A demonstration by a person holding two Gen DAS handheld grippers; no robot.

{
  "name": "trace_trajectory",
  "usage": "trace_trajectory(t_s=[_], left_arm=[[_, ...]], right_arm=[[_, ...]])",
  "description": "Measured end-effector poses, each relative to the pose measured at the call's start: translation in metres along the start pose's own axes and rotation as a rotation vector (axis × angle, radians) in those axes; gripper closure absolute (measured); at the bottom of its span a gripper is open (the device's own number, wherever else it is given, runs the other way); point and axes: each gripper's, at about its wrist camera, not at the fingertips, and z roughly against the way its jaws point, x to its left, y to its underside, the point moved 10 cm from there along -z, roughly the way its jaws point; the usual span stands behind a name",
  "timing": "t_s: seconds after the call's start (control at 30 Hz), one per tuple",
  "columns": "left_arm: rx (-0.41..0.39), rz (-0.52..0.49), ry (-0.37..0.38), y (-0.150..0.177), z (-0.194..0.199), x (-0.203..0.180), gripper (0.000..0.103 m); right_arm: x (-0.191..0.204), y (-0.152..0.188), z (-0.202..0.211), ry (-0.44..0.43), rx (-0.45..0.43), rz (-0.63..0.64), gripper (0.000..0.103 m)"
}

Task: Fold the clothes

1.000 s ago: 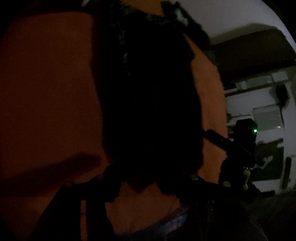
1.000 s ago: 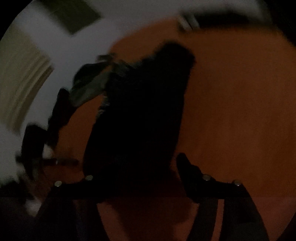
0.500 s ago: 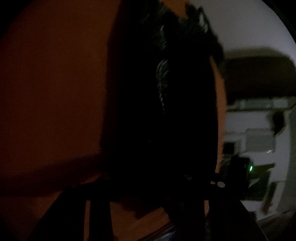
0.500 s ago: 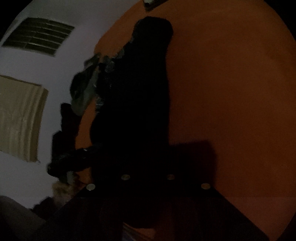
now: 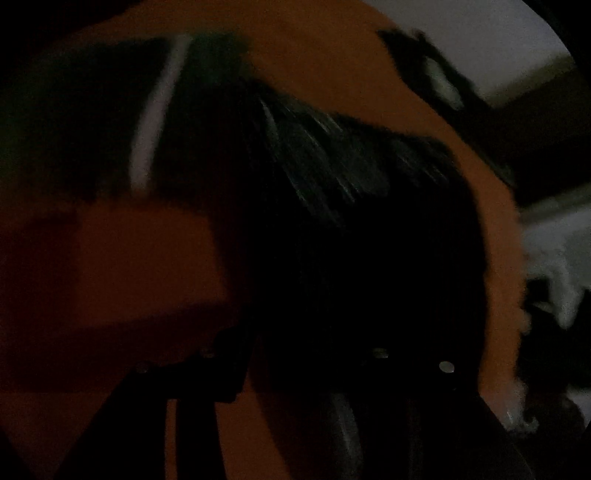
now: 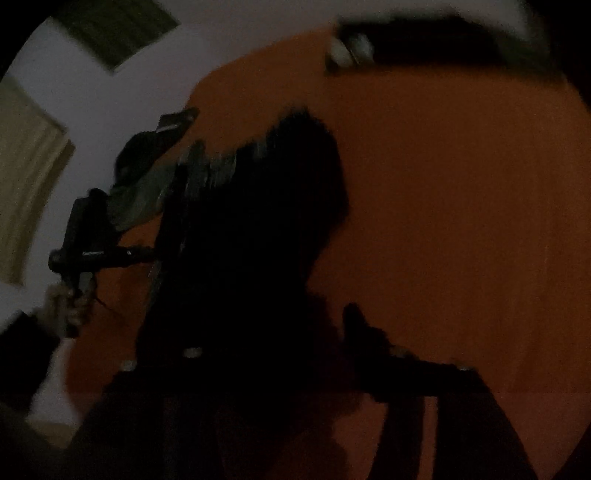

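1. Looking like a dim home room; lighting is running very low and both views are blurring.
2. A flat orange-brown wooden tabletop (image 6: 461,192) is filling most of both views.
3. A plain pale painted wall (image 6: 122,92) is showing behind it, carrying a dark slatted vent (image 6: 118,29).
4. A beige ribbed curtain or blind (image 6: 26,177) is hanging at the far left of the right wrist view.

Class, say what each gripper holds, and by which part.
Cannot be told. The left gripper and right gripper are both opening, the dark garment between their jaws; darkness hides any grip.
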Motion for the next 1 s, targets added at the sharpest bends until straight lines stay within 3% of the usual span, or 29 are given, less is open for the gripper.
trace_trajectory(t_s=[0.13,0.2,0.23,0.27,0.3,0.33,0.37,0.4,0.47,0.5,0.57,0.63,0.67,0.73,0.77,0.83,0.93,0.97,1.0], left_arm=[[-0.071,0.124,0.071,-0.039,-0.016,0.0,0.06],[-0.136,0.134,0.111,-0.049,-0.013,0.0,0.064],[-0.156,0.133,0.106,-0.051,-0.012,0.001,0.086],[-0.163,0.107,0.11,-0.052,-0.009,0.0,0.096],[-0.173,0.08,0.115,-0.053,-0.006,-0.001,0.096],[-0.199,0.044,0.126,-0.056,-0.003,-0.008,0.097],[-0.226,0.007,0.141,-0.059,0.001,-0.015,0.098],[-0.262,-0.033,0.169,-0.064,0.009,-0.018,0.098],[-0.301,-0.097,0.154,-0.067,0.018,-0.001,0.097],[-0.256,-0.08,0.159,-0.068,0.006,0.007,0.097],[-0.187,-0.032,0.176,-0.07,-0.013,0.023,0.095],[-0.181,-0.002,0.209,-0.07,-0.012,0.029,0.095],[-0.177,0.01,0.223,-0.073,-0.009,0.031,0.094],[-0.161,0.013,0.226,-0.074,-0.011,0.025,0.092],[-0.152,0.011,0.22,-0.073,-0.01,0.021,0.092],[-0.144,-0.007,0.195,-0.07,0.007,0.035,0.092],[-0.147,-0.047,0.136,-0.072,0.005,0.025,0.091],[-0.135,-0.053,0.104,-0.072,-0.002,0.013,0.091],[-0.135,-0.065,0.07,-0.069,0.004,0.013,0.091]], right_arm=[[-0.019,-0.084,-0.064,-0.013,0.026,-0.001,0.029],[-0.031,-0.108,-0.11,-0.048,0.073,-0.111,0.036],[-0.034,-0.11,-0.126,-0.074,0.097,-0.144,0.045],[-0.037,-0.111,-0.139,-0.098,0.119,-0.171,0.063],[-0.04,-0.111,-0.152,-0.121,0.141,-0.199,0.086],[-0.041,-0.113,-0.158,-0.127,0.139,-0.192,0.098],[-0.041,-0.116,-0.155,-0.131,0.118,-0.176,0.098],[-0.037,-0.123,-0.142,-0.182,0.052,-0.173,0.099],[-0.037,-0.13,-0.116,-0.282,-0.071,-0.167,0.099],[-0.048,-0.127,-0.117,-0.274,-0.074,-0.176,0.098],[-0.068,-0.116,-0.138,-0.274,0.02,-0.218,0.096],[-0.08,-0.11,-0.154,-0.283,0.093,-0.256,0.087],[-0.083,-0.116,-0.148,-0.277,0.071,-0.254,0.083],[-0.091,-0.129,-0.131,-0.257,0.011,-0.243,0.047],[-0.095,-0.135,-0.122,-0.247,-0.019,-0.237,0.041],[-0.104,-0.14,-0.116,-0.247,-0.015,-0.244,0.041],[-0.095,-0.141,-0.133,-0.254,0.021,-0.229,0.041],[-0.091,-0.136,-0.145,-0.217,0.052,-0.208,0.046],[-0.086,-0.13,-0.157,-0.175,0.086,-0.184,0.06]])
